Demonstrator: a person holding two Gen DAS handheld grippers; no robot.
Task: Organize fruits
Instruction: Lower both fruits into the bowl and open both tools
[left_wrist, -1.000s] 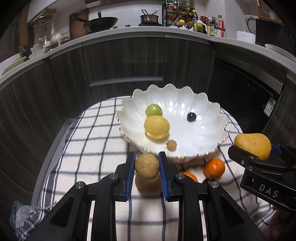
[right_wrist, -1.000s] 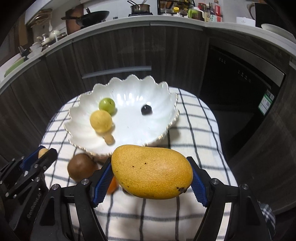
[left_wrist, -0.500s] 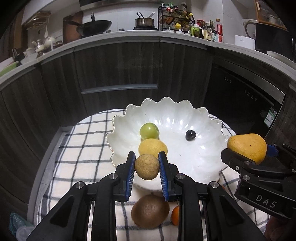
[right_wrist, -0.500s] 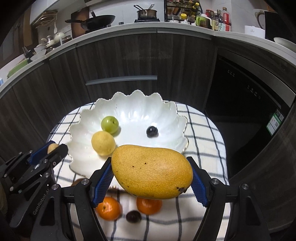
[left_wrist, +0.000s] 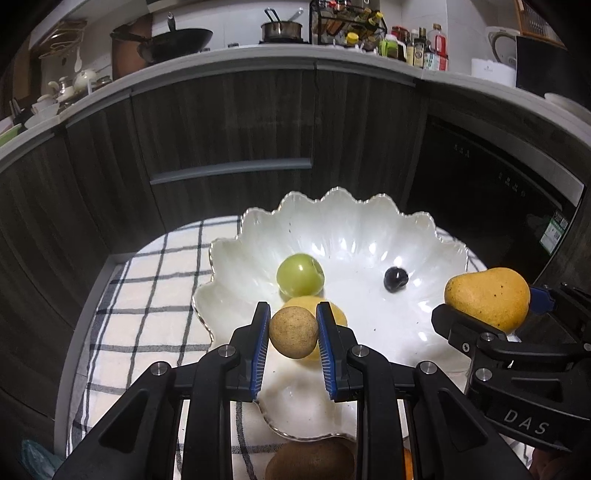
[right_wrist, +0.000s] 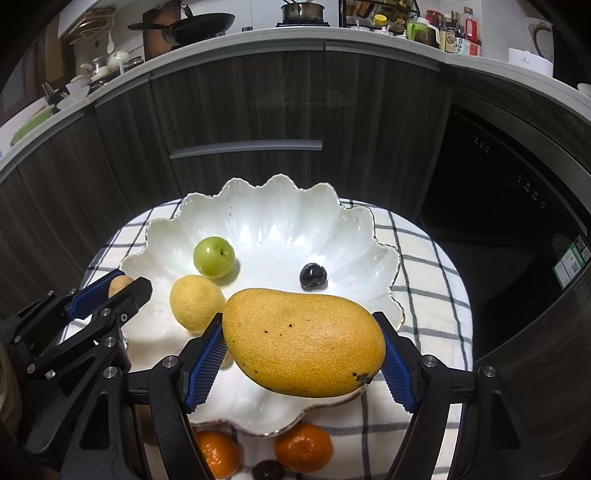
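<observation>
Both tools hang above the near rim of the scalloped white bowl (right_wrist: 384, 251). The left tool (left_wrist: 292, 332) is closed on a small round brown fruit (left_wrist: 293, 332), with the lemon (right_wrist: 197, 302) right beneath it. The right tool (right_wrist: 303, 343) clamps the mango (right_wrist: 303, 341), its long axis crosswise between the pads. The bowl's open floor lies ahead-right, near the dark cherry (right_wrist: 313, 275); the green fruit (right_wrist: 214, 256) sits further left. Two tangerines (right_wrist: 303, 446), a kiwi (left_wrist: 310, 461) wait on the checked cloth (right_wrist: 424, 280) over the bench.

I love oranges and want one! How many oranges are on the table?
2. One orange lies on the checked cloth just in front of the white bowl, behind the right gripper's finger; the other orange sits right beside it. More may be hidden.
</observation>
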